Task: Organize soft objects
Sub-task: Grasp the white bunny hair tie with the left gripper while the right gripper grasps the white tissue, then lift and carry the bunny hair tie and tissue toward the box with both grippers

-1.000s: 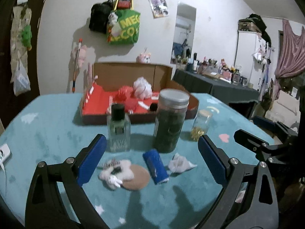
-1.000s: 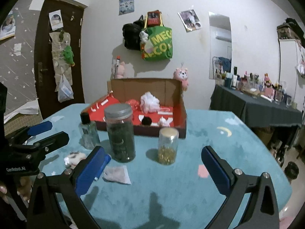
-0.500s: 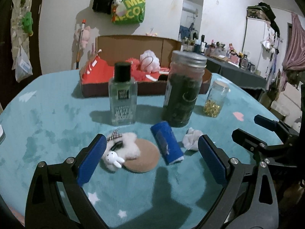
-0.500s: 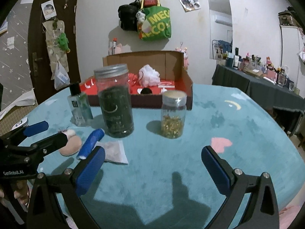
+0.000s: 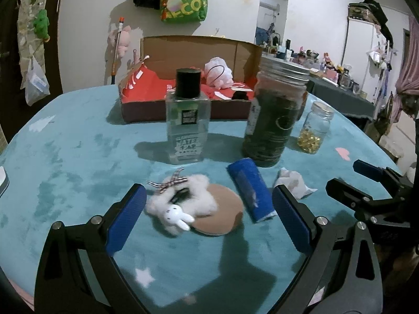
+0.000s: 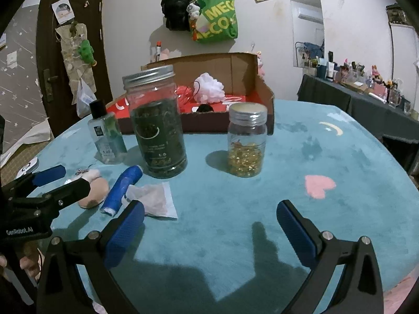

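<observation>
A white fluffy bunny charm [image 5: 180,204] with a plaid bow lies on a tan round puff [image 5: 218,213] on the teal table. A blue roll [image 5: 250,189] and a crumpled white tissue [image 5: 292,183] lie right of it. My left gripper [image 5: 208,218] is open, low over the table, its jaws either side of the bunny and the roll. My right gripper [image 6: 208,231] is open and empty over bare table, right of the tissue [image 6: 154,200], the roll [image 6: 123,185] and the puff [image 6: 95,189]. An open cardboard box [image 5: 193,49] with red lining holds a white mesh pouf [image 5: 218,72].
A clear bottle with black cap [image 5: 188,120], a tall dark jar [image 5: 275,115] and a small jar of gold capsules [image 5: 314,130] stand between the soft things and the box. The same jars show in the right wrist view: the dark jar [image 6: 157,125], the small jar [image 6: 247,141].
Both grippers have come lower and closer to the table. The left one now has the bunny, puff and roll between its open jaws. Nothing on the table has moved.
</observation>
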Demonstrator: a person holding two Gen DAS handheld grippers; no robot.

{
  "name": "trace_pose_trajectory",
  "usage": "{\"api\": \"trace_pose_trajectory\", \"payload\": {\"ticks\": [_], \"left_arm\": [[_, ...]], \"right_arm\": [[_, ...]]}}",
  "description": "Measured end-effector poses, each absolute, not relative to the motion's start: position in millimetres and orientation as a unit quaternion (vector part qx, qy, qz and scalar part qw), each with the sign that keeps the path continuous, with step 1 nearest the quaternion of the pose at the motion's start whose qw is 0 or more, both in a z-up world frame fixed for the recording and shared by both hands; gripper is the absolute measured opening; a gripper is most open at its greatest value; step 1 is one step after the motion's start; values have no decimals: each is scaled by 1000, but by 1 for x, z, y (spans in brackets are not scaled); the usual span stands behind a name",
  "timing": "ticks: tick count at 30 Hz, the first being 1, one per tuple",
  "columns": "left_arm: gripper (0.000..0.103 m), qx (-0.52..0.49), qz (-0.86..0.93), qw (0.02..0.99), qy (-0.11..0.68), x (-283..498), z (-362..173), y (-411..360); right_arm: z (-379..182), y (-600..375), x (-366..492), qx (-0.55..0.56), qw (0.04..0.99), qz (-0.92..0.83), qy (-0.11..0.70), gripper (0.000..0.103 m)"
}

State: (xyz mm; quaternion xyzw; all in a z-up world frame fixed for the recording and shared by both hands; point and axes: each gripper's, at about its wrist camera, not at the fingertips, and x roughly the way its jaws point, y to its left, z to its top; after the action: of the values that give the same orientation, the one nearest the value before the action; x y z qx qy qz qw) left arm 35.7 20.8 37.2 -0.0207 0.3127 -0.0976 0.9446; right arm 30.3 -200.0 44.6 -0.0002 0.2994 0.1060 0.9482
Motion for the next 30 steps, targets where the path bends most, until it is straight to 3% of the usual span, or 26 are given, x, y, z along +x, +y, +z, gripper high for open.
{"api": "trace_pose_trajectory", "payload": {"ticks": [12, 15, 16, 18, 19, 22, 23, 26, 30], "left_arm": [[97, -33, -97, 929, 355, 59, 27, 44], [79, -34, -111, 922, 368, 65, 23, 45], [68, -35, -121, 917, 379, 68, 20, 44], [64, -35, -132, 917, 376, 68, 19, 43], [57, -33, -139, 916, 375, 68, 19, 42], [55, -29, -143, 917, 370, 67, 19, 39], [55, -29, -142, 918, 368, 67, 19, 39], [54, -26, -138, 921, 364, 64, 21, 37], [54, -18, -139, 927, 348, 58, 30, 32]], "right_arm": [[35, -182, 55, 29, 925, 177, 334, 103], [33, -175, 59, 24, 920, 190, 342, 99], [33, -172, 61, 20, 918, 195, 345, 97], [32, -168, 64, 15, 914, 201, 352, 92], [31, -166, 65, 12, 912, 204, 355, 85], [27, -157, 67, -11, 906, 215, 365, 60], [28, -155, 66, -19, 907, 215, 361, 45], [27, -150, 62, -32, 905, 231, 356, 30], [30, -155, 59, -32, 908, 232, 348, 23]]}}
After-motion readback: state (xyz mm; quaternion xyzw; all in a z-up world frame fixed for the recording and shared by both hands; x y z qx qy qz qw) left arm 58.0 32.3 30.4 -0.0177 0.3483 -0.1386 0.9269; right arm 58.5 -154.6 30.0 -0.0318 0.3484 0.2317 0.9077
